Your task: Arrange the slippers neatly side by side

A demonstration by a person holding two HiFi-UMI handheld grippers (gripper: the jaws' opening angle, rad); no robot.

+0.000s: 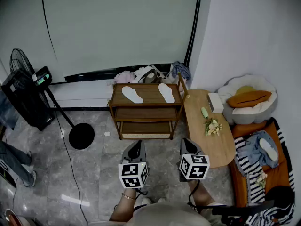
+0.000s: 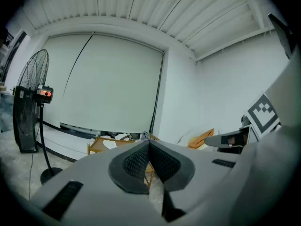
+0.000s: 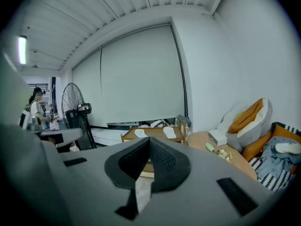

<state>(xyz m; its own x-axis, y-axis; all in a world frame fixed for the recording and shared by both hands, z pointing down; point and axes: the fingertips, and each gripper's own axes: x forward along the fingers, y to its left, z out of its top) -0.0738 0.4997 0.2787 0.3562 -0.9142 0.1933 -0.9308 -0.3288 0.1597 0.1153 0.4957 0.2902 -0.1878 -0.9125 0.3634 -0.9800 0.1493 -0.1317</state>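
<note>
- The rack (image 1: 148, 94) stands near the back wall, in front of the person.
- Two slippers lie on its top shelf, well apart: the left slipper (image 1: 132, 94) towards the left end, the right slipper (image 1: 166, 92) towards the right end.
- A pile of clothes (image 1: 141, 74) lies behind the rack, against the wall.
- The low table (image 1: 217, 149) stands just beside the rack, on its right.
- A box (image 1: 215, 102) sits at the table's far end, with flowers (image 1: 212, 126) before it.
- A cushioned seat (image 1: 248, 100) fills the corner right of the table.
- A fan (image 1: 23, 95) stands far left; a round base (image 1: 81, 136) rests on the floor between fan and rack.
</note>
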